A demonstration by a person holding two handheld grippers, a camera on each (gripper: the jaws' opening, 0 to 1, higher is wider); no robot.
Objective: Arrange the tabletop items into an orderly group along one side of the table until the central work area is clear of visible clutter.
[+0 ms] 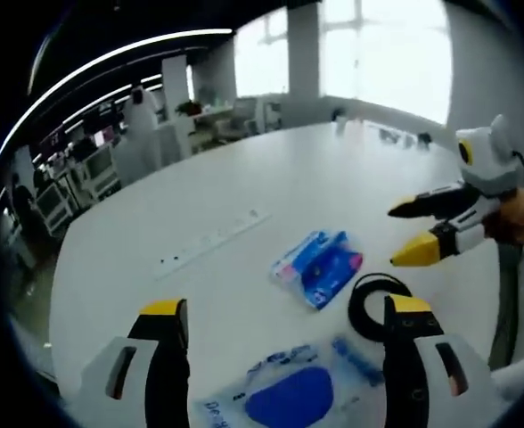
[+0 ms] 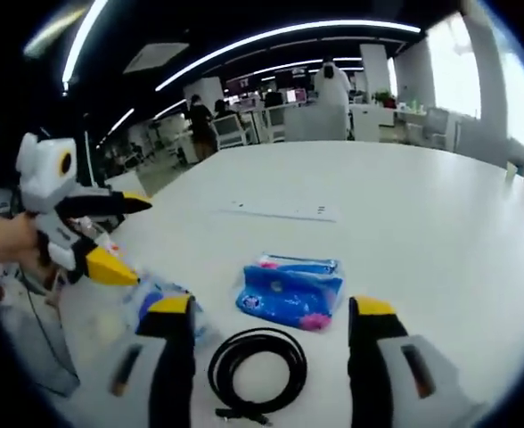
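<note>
Barely begun — the blue packet, coiled cable and clear pouch lie loose mid-desk. Left hand-held gripper and right hand-held gripper both spread, empty.

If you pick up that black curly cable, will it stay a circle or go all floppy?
The coiled black cable would probably flop: nothing visible ties its loops together. It looks thin, so likely light. Lying flat on the white table, it should slide, not roll.

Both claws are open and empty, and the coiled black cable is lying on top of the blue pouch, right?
Not quite. In the right gripper view, the coiled black cable lies on the table beside the blue pouch, not on it. Both claws, left claw and right claw, are open and empty.
</note>
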